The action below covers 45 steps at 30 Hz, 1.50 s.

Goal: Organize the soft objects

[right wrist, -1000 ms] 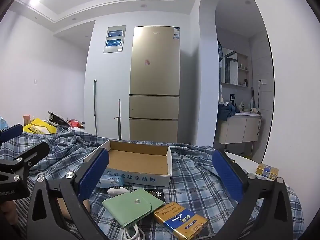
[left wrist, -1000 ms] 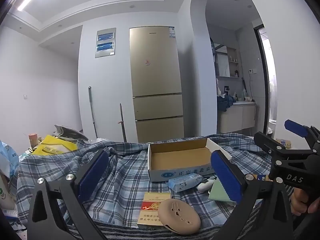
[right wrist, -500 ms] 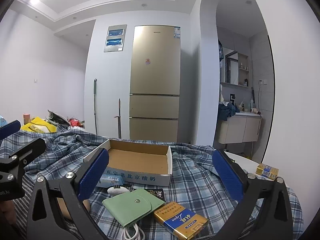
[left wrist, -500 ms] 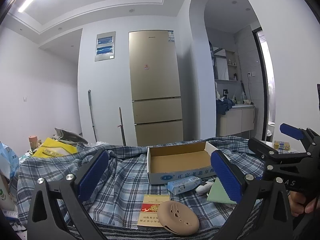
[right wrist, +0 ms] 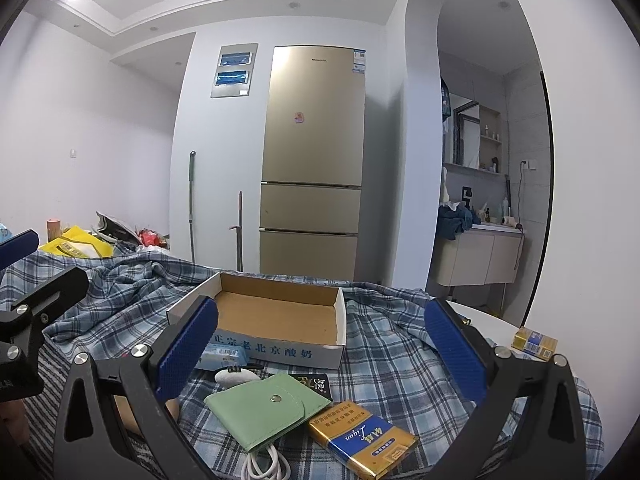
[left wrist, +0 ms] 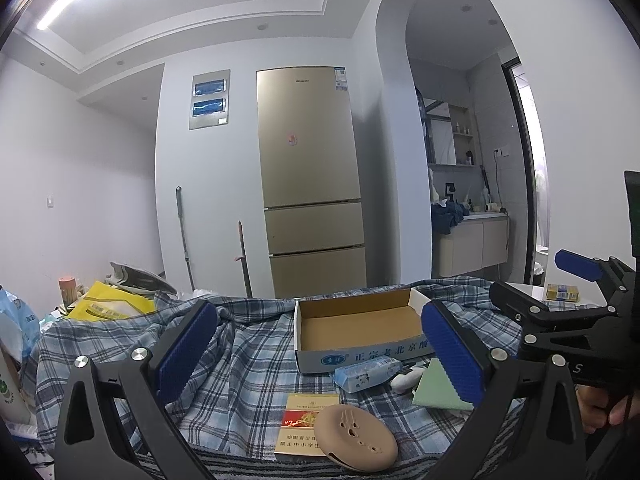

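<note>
An empty cardboard box (left wrist: pixel 356 322) (right wrist: pixel 280 316) sits on a blue plaid cloth (left wrist: pixel 248 364) (right wrist: pixel 384 364). In front of it lie a blue tissue pack (left wrist: pixel 366 372) (right wrist: pixel 224 356), a green snap pouch (right wrist: pixel 268 410) (left wrist: pixel 434 390), a tan round case (left wrist: pixel 354 438), a red-and-cream cigarette pack (left wrist: pixel 306 420), a gold cigarette pack (right wrist: pixel 362 442) and a small white object (right wrist: pixel 234 376). My left gripper (left wrist: pixel 320 356) is open above the tan case. My right gripper (right wrist: pixel 320 356) is open above the green pouch.
A white cable (right wrist: pixel 266 464) lies under the pouch. A small dark packet (right wrist: pixel 314 384) lies by the box. Another gold pack (right wrist: pixel 534 342) sits on the bare white table at the right. Yellow bags (left wrist: pixel 108 308) are piled at the left. A fridge (left wrist: pixel 310 184) stands behind.
Both views have shifted slightly; the left gripper has tilted up a little. Both grippers stay open and nothing on the cloth has moved.
</note>
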### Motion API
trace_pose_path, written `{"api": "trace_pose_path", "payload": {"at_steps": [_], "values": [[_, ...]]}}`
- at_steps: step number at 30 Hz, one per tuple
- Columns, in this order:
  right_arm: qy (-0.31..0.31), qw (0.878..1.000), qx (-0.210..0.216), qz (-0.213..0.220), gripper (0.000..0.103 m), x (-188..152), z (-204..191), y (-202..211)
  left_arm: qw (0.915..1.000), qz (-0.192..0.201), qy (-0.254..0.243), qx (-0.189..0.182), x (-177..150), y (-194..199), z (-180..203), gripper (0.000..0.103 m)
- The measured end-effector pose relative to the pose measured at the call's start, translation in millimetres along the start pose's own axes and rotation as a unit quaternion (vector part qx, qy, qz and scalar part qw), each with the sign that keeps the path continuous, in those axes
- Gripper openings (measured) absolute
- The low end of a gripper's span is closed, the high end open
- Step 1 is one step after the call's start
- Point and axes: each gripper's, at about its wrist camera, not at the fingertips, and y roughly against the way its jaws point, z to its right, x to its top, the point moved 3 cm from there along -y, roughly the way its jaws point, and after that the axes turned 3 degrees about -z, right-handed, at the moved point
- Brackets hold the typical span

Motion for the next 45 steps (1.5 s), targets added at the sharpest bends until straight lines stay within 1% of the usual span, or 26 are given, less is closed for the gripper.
{"api": "trace_pose_path", "payload": {"at_steps": [33,38,45], "values": [[0.000,1.000,0.000,0.006,0.103,0.6,1.5,-0.1,0.9999,0.014,-0.002,0.002,1.7,7.4,2.7,0.103],[0.001,1.000,0.000,0.005,0.103,0.7,1.1,-0.2,0.9997,0.017,-0.005,-0.015,2.3,8.6,4.9,0.103],[-0.005,1.000,0.000,0.004,0.103,-0.7,1.9,-1.1,0.9997,0.017,-0.005,-0.015,1.8,9.4,5.5,0.103]]}}
